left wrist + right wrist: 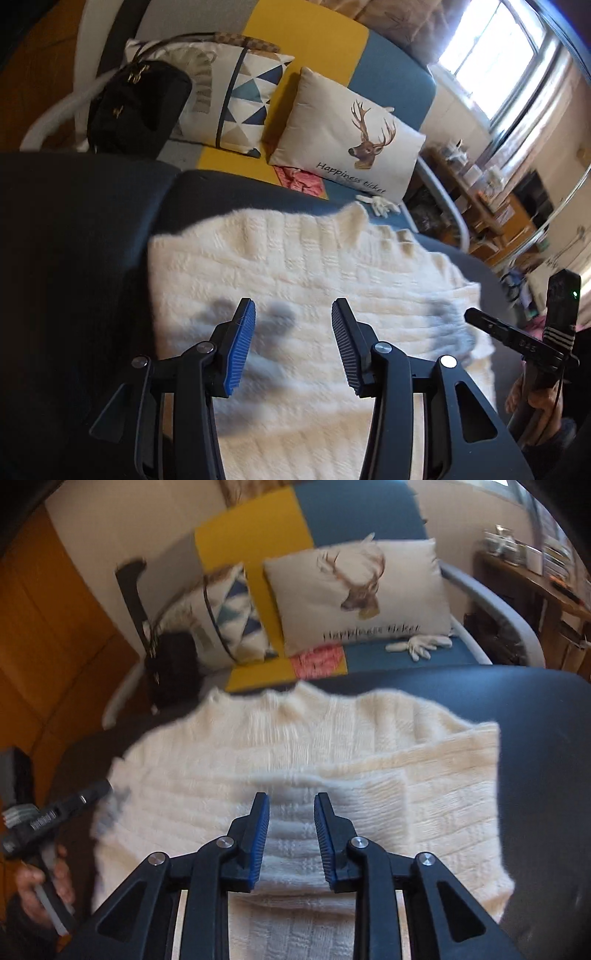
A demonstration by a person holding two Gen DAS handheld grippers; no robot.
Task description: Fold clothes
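Observation:
A cream knitted sweater (295,266) lies spread on a dark cushion (74,258), its collar pointing away from me. In the right wrist view the sweater (295,746) has its right side folded in over the body. My left gripper (293,317) hovers over the sweater's lower part, open, nothing between its blue pads. My right gripper (291,808) hangs above the sweater's middle, open with a narrower gap that shows only knit fabric below. Each view catches the other gripper at its edge, held in a person's hand (40,882).
Behind the cushion stands a sofa (306,33) with yellow and blue panels, a deer pillow (351,136), a triangle-pattern pillow (243,96), a black bag (136,107), a pink cloth (301,179) and white gloves (421,642). A cluttered wooden shelf (491,199) stands at the right.

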